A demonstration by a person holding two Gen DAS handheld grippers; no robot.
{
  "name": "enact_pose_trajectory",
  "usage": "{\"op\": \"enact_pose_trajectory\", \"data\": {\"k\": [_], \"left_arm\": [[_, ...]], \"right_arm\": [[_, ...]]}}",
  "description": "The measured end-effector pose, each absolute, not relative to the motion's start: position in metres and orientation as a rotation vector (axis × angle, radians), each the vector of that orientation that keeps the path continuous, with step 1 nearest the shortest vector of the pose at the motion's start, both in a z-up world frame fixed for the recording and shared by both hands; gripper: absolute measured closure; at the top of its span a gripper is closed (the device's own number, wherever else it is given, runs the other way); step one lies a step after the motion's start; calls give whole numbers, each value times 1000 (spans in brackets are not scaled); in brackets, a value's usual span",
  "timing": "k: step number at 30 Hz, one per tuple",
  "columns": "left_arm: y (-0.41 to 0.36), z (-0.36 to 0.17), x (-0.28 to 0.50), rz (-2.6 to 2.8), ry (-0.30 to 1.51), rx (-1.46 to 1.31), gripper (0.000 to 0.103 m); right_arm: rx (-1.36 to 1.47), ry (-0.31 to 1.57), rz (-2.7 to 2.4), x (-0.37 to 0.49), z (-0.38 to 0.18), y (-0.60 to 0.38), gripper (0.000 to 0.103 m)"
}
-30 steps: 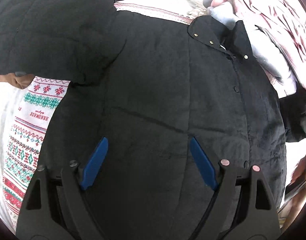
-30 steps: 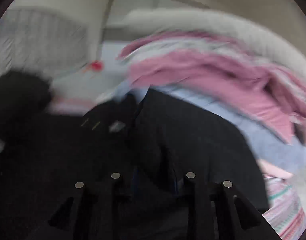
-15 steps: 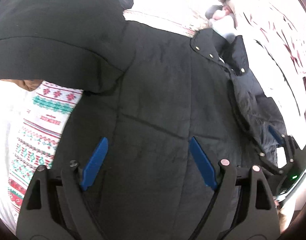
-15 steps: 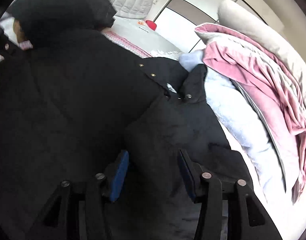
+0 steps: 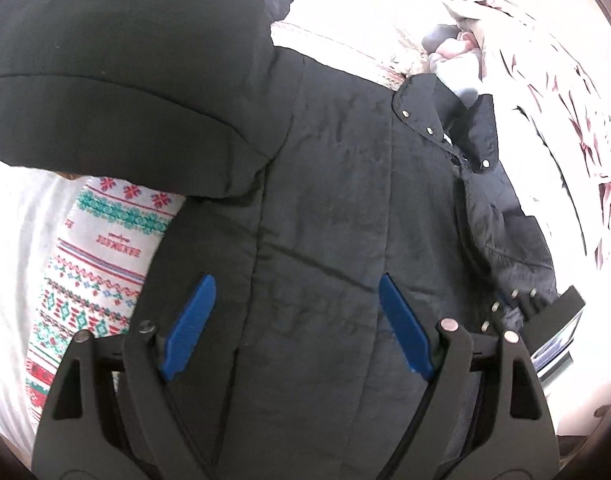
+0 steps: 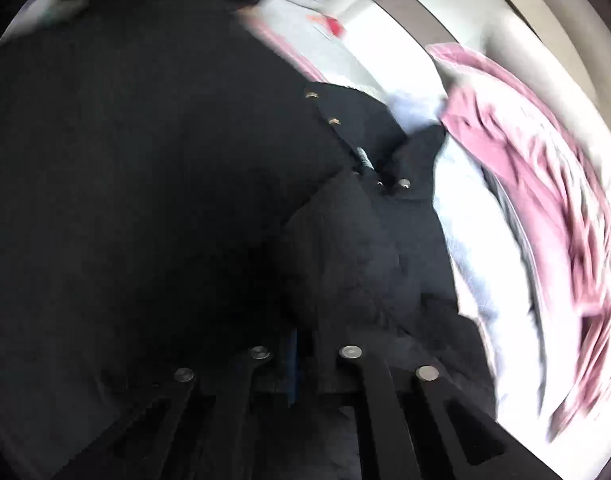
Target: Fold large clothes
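Observation:
A black padded coat (image 5: 345,200) lies spread out and fills most of both views. Its hood (image 5: 125,80) bulges at the upper left, and its collar with metal snaps (image 5: 429,120) sits at the upper right. My left gripper (image 5: 295,294) hovers over the middle of the coat, its blue pads (image 5: 193,320) wide apart with nothing between them. My right gripper (image 6: 301,340) has its fingers together, pinching a bunched fold of the coat's front edge (image 6: 345,248). In the left wrist view the right gripper (image 5: 517,304) shows at the coat's right edge.
A white knitted blanket with red and green patterns (image 5: 97,248) lies under the coat on the left. A pink blanket (image 6: 525,168) and a pale blue garment (image 6: 465,232) are piled to the right of the coat. A small red object (image 6: 333,24) sits far behind.
My right gripper dropped onto the coat's front edge and its fingers closed on the fabric. It came into the left wrist view at the right. The left gripper drew back slightly and stayed open.

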State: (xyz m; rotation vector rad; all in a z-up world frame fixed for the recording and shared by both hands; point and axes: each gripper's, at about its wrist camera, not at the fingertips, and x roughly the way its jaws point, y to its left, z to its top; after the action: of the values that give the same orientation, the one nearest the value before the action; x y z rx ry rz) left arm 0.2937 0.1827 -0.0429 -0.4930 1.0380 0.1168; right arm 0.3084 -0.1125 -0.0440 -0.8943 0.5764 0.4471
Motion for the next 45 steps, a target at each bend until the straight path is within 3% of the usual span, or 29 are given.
{"op": "enact_pose_trajectory", "data": {"k": [6,11,14,16,17,21,25,31,33,36,45], "left_arm": [[207,-38,291,150,1007,-568,19],[215,-43,291,156,1021,-580,19],[219,-42,291,151,1014,-592,19],[220,-40,290,154,1004,-595,19],[220,-40,290,156,1002,-593,19],[220,-41,290,156,1006,-595,19],[222,-38,288,170,991,-602,19],[219,-37,289,178,981,-588,19],[217,-38,291,178,979,-577,19],[219,-34,290,177,954,-576,19],[292,2,260,296,775,-615,19]], "right_arm": [[-450,502,487,317,32,-87,98],[-406,809,509,360,-31,-69,97],[-304,835,558,364,-46,-81,89],[-216,907,649,367,-36,-90,61],[-201,918,682,366,-30,-92,56],[-194,792,691,359,14,-127,50],[-153,847,460,394,21,-202,49],[119,972,255,429,-26,-334,49],[121,1058,300,433,-56,-341,49],[-73,991,293,429,-63,-316,46],[63,983,258,415,1,-306,45]]}}
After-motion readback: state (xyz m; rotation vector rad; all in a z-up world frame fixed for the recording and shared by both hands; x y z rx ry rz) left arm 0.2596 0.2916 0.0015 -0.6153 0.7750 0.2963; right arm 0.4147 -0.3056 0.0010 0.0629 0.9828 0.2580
